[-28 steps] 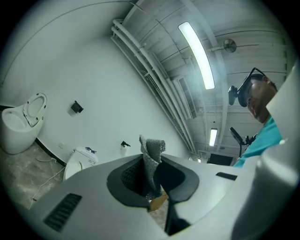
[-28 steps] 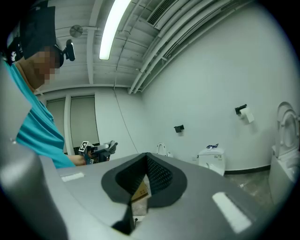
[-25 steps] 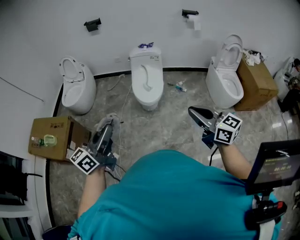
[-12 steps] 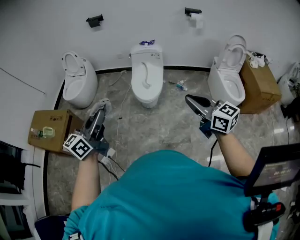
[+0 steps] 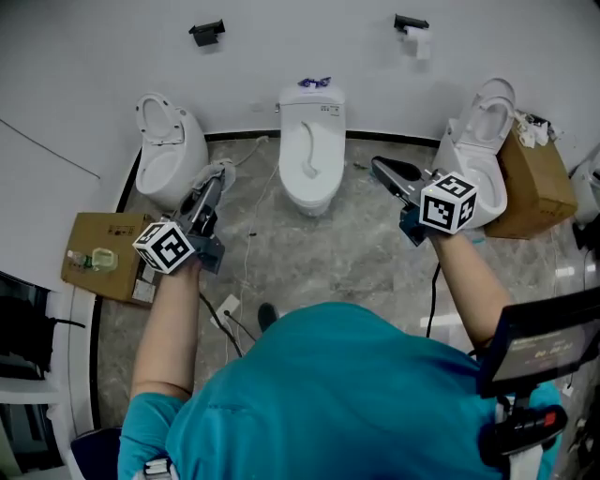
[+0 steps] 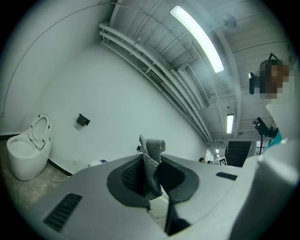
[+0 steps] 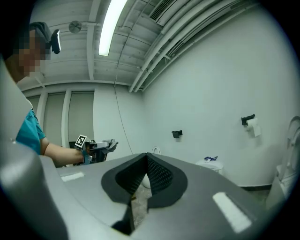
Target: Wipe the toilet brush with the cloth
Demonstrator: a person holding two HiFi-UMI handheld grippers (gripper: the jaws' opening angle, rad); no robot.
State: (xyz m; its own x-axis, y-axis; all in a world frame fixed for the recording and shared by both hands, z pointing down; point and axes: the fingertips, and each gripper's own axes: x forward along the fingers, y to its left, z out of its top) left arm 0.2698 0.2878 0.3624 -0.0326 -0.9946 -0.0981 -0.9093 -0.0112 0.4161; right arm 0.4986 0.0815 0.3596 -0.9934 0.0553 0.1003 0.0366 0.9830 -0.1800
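Note:
A small grey cloth point(image 6: 152, 159) stands pinched between the jaws of my left gripper point(image 6: 151, 157), its top sticking up past the tips. In the head view the left gripper point(image 5: 212, 180) hangs in front of the left toilet point(image 5: 169, 150) with the cloth point(image 5: 221, 170) at its tip. My right gripper point(image 5: 382, 169) is shut with nothing in it, held between the middle toilet point(image 5: 312, 155) and the right toilet point(image 5: 483, 159). The right gripper view shows its jaws point(image 7: 146, 161) closed together and the left gripper point(image 7: 101, 146) far off. I can pick out no toilet brush in any view.
Three white toilets stand along the white wall. A cardboard box point(image 5: 98, 261) sits at the left and another point(image 5: 539, 183) beside the right toilet. A toilet-paper holder point(image 5: 412, 26) and a black bracket point(image 5: 208, 32) hang on the wall. Cables and a power strip point(image 5: 228, 307) lie on the floor.
Both grippers have moved forward towards the toilets, and the whole view has shifted closer to the wall. The cloth stays in the left gripper; the right stays shut.

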